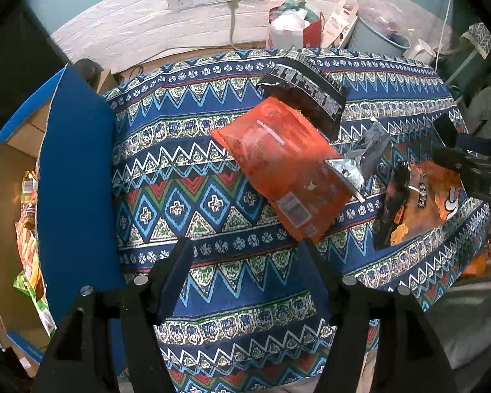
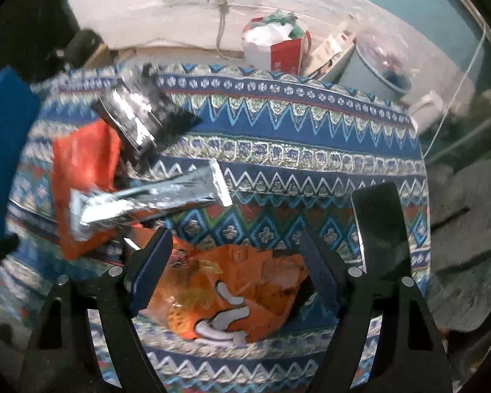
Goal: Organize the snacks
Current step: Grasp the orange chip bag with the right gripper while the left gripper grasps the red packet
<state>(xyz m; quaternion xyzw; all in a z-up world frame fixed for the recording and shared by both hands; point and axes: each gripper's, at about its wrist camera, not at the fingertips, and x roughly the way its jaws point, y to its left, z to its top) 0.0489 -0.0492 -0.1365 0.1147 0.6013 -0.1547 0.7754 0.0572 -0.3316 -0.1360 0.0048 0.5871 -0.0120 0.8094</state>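
A red-orange snack bag (image 1: 278,163) lies flat in the middle of the patterned tablecloth (image 1: 186,170). A black bag (image 1: 311,91) overlaps its far end and a silver packet (image 1: 353,170) rests on its right edge. My left gripper (image 1: 245,249) hangs open over bare cloth just short of the red-orange bag's near corner, nothing between its fingers. In the right wrist view my right gripper (image 2: 234,245) is open above an orange chip bag (image 2: 229,294), which lies on the cloth between its fingers. The silver packet (image 2: 154,199) and the red-orange bag (image 2: 81,170) lie to its upper left.
A cardboard box with a blue flap (image 1: 75,180) stands at the table's left edge, with several snack packs (image 1: 29,229) inside. A black phone (image 2: 379,229) lies at the table's right side. A red-and-white bag (image 1: 291,29) and a grey bin (image 1: 376,36) stand on the floor behind the table.
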